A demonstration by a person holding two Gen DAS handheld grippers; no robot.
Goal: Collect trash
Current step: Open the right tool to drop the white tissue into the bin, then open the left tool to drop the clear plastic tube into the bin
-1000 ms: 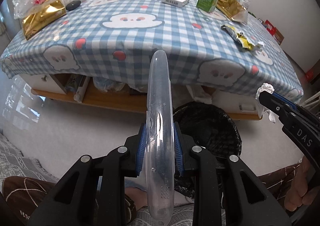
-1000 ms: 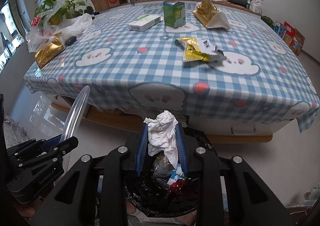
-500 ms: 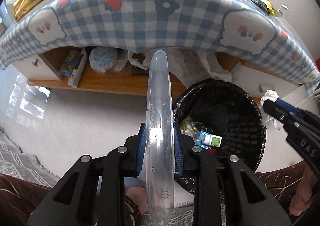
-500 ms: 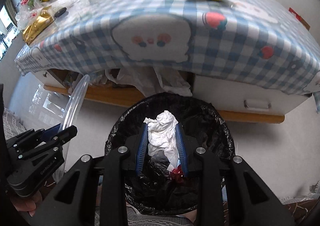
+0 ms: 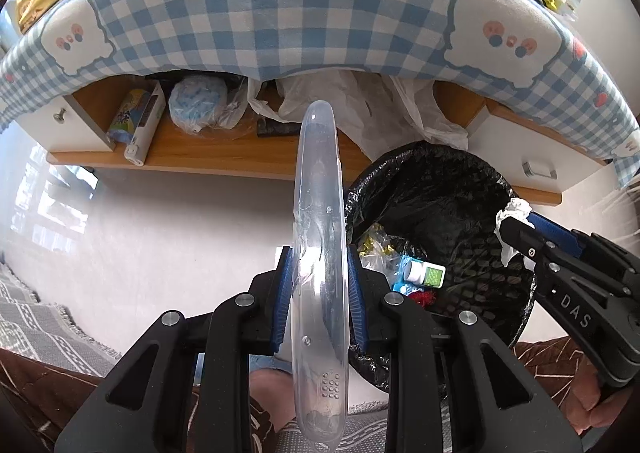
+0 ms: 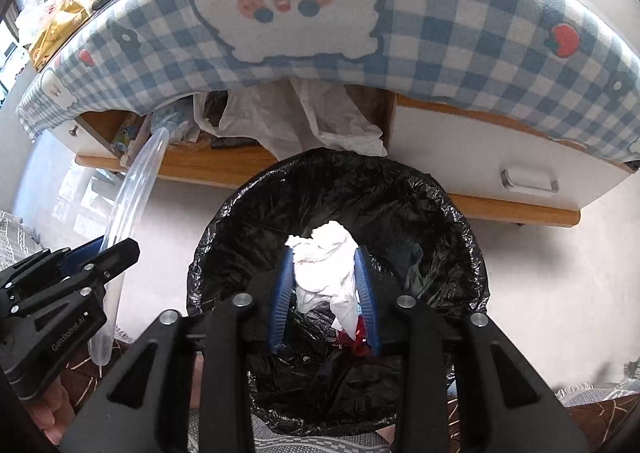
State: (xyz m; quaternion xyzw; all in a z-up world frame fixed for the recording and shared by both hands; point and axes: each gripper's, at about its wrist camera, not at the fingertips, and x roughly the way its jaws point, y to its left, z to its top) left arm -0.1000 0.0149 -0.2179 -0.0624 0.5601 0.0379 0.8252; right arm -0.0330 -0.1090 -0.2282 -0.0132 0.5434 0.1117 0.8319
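The tissue now hangs over the bin, between the right tongs, whose jaws are opening around it. A second ago it was level with the desk edge. The left tongs stay clamped on the clear lid, lower too, beside the bin.

hidden: bin bottom under tissue | cut off: tablecloth top
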